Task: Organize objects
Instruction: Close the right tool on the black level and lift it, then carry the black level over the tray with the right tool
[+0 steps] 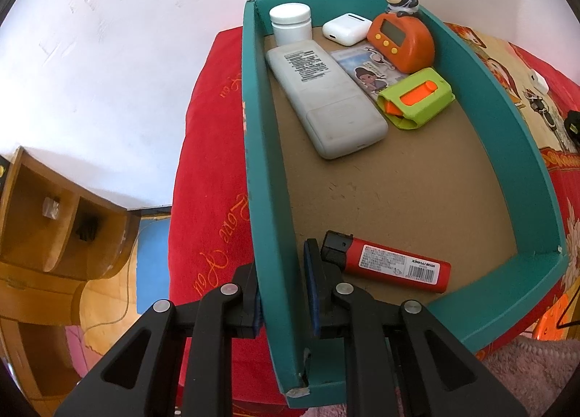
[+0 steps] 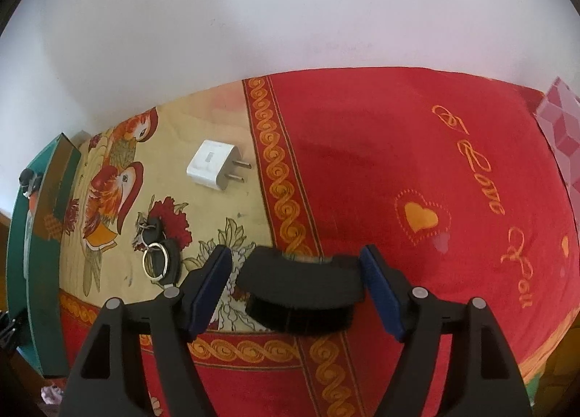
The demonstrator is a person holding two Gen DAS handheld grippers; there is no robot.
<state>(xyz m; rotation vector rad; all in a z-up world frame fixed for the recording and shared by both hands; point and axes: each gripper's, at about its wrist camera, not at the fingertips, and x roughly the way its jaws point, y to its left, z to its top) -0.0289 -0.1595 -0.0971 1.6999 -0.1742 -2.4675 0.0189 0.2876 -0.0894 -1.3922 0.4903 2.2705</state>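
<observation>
Both wrist views close, downward; share teal box (image 1: pixel 485 90).

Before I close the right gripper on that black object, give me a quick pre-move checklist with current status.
1. Right gripper open: ok, fingers spread wide.
2. Black object between the right fingers: ok, it sits in the gap; pad contact cannot tell.
3. Left gripper steadying the teal box: ok, its fingers straddle the box's left wall; how firmly it clamps, cannot tell.
4. Free space in the box: ok, bare floor shows between the remote and the red lighter.
5. Nearby items clear of the grasp: ok, keys and white charger lie apart, to the left.
</observation>
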